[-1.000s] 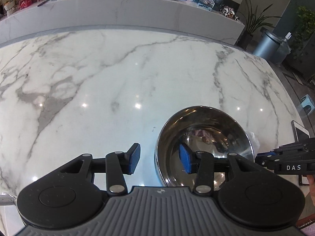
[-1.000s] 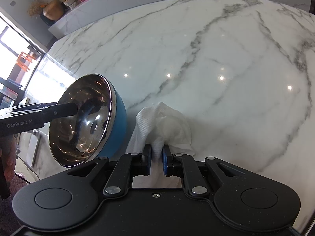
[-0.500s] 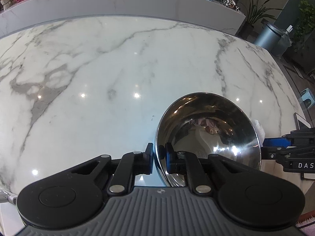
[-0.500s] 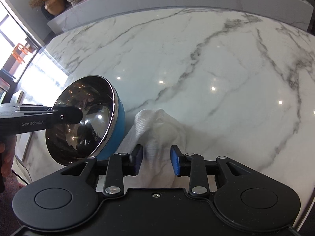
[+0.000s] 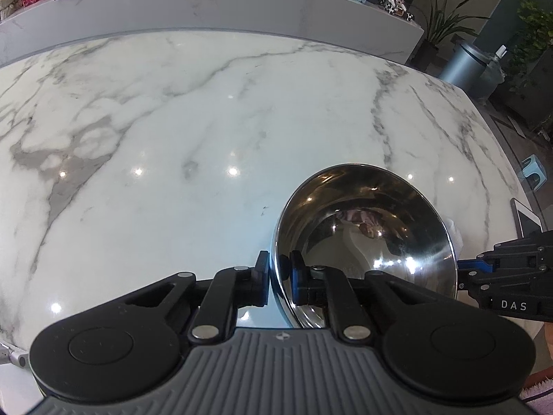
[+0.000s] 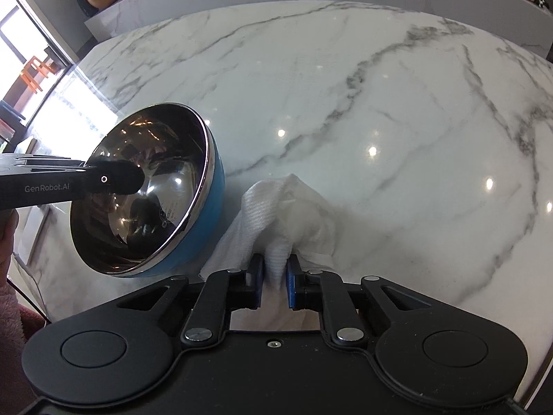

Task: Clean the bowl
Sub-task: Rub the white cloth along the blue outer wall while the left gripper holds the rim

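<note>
A bowl (image 5: 366,235), shiny steel inside and blue outside, is held tilted above the marble table (image 5: 172,121). My left gripper (image 5: 279,282) is shut on its near rim, one finger inside and one outside. In the right wrist view the bowl (image 6: 145,190) is at the left, its opening facing right. My right gripper (image 6: 275,282) is shut on a crumpled white paper towel (image 6: 290,214) that rests on the table beside the bowl. The right gripper's body shows at the right edge of the left wrist view.
A raised marble ledge (image 5: 207,3) with small items runs along the table's far side. A phone or tablet (image 5: 525,218) lies near the table's right edge. A grey bin (image 5: 463,62) and plants stand beyond the table.
My left gripper shut on the bowl's rim and lifted it into a tilt. My right gripper opened briefly, then shut on the paper towel again.
</note>
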Available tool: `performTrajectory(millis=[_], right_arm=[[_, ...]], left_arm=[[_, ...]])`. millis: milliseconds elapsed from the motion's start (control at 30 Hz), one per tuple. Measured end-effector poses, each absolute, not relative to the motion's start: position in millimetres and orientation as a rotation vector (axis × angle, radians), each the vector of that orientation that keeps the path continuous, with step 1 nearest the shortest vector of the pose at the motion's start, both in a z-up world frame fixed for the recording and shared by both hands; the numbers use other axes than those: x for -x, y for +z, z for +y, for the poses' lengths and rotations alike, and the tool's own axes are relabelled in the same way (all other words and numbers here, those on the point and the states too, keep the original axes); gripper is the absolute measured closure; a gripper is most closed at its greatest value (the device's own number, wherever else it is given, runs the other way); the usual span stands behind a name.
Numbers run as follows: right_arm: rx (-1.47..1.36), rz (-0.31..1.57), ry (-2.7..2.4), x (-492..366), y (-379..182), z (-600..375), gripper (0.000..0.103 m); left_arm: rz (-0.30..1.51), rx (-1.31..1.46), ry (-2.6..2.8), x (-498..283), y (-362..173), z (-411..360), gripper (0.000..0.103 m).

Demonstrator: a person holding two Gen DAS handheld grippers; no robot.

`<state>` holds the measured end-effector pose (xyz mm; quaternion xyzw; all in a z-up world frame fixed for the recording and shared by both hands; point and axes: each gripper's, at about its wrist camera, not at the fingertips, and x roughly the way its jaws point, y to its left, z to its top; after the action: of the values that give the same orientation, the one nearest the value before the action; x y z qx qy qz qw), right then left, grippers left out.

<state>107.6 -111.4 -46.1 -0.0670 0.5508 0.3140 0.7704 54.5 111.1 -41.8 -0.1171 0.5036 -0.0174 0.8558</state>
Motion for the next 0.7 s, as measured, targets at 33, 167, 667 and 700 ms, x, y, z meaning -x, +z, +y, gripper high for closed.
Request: performTrajectory(millis=[33, 167, 667, 700], right_arm=[[0.133, 1.195, 0.686, -109, -46, -113, 0.093], [0.09, 1.205, 0.714, -112, -44, -116, 0.093], [-0.012, 1.143, 0.763, -130, -12, -135, 0.093], [-0.015, 1.14, 0.762, -132, -11, -136, 0.093]], left_arm=[[1.056, 0.242, -0.043, -55, -42, 110, 0.093], [1.042, 0.203, -0.071, -57, -42, 104, 0.092], [1.042, 0.096, -0.127, -69, -42, 93, 0.091], [1.041, 0.09, -0.133, -69, -42, 92, 0.091]])
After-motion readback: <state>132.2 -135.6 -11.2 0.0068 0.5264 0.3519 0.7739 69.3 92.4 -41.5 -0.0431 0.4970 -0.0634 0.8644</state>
